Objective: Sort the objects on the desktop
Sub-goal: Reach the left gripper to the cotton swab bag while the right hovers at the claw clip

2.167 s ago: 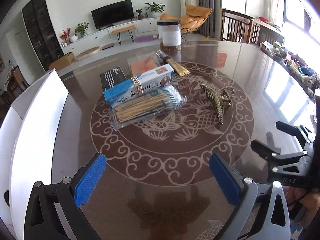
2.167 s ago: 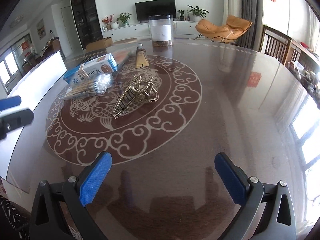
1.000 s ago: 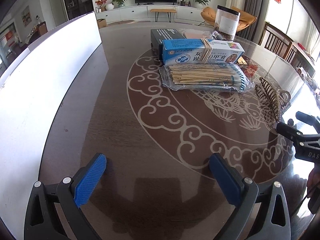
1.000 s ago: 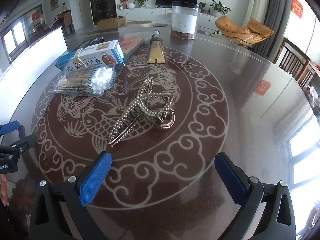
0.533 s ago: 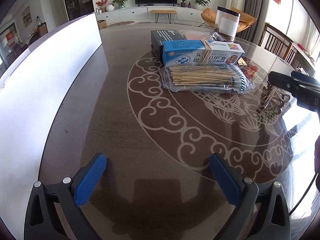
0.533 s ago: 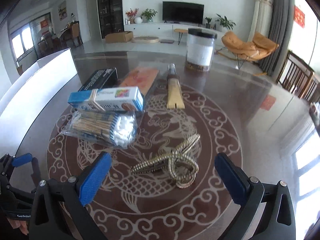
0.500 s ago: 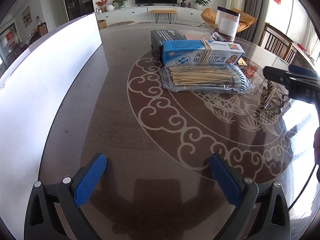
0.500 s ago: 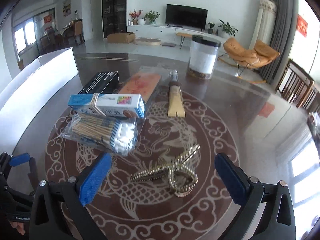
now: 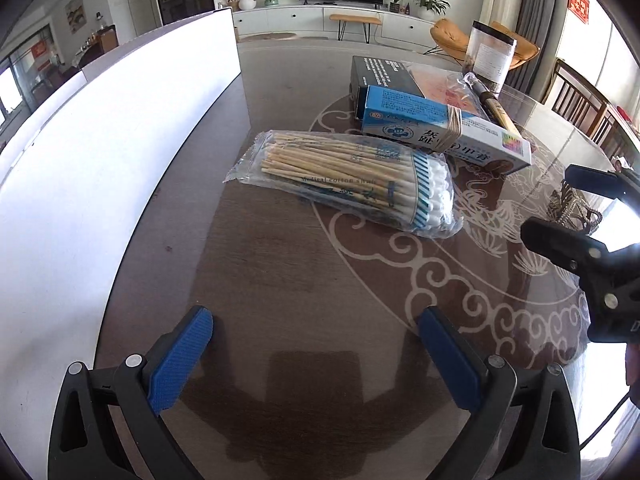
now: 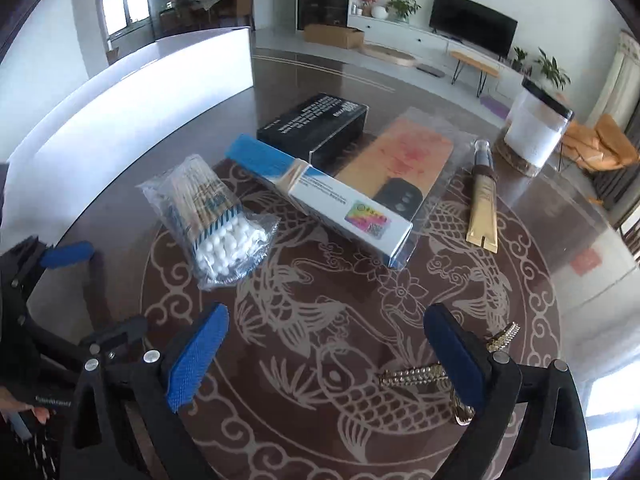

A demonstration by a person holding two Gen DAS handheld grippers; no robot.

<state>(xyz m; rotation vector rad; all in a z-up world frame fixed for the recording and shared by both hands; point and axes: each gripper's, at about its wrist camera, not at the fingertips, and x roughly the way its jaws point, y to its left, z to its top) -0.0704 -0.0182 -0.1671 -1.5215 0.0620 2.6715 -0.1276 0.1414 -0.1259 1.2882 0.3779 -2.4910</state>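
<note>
A clear bag of cotton swabs [image 9: 348, 184] lies on the dark round table [image 9: 280, 280], just ahead of my open left gripper [image 9: 316, 360]. Behind the bag are a blue-and-white box [image 9: 440, 132] bound with a rubber band, and a black box [image 9: 380, 76]. My right gripper [image 10: 326, 356] is open and holds nothing. A gold hair claw [image 10: 420, 374] lies by its right finger, which partly hides it. The swab bag [image 10: 216, 220], the blue-and-white box [image 10: 320, 200] and a gold tube [image 10: 484, 208] lie farther ahead in the right wrist view.
A tall white panel [image 9: 100, 152] runs along the table's left side. An orange packet [image 10: 408, 160] and a labelled clear jar [image 10: 536, 136] stand at the back. The right gripper [image 9: 560, 204] shows at the right of the left wrist view, and the left gripper [image 10: 92, 296] at the left of the right wrist view.
My left gripper has moved forward, closer to the swab bag. My right gripper has moved forward, so the hair claw now sits low beside its right finger. Both stay open.
</note>
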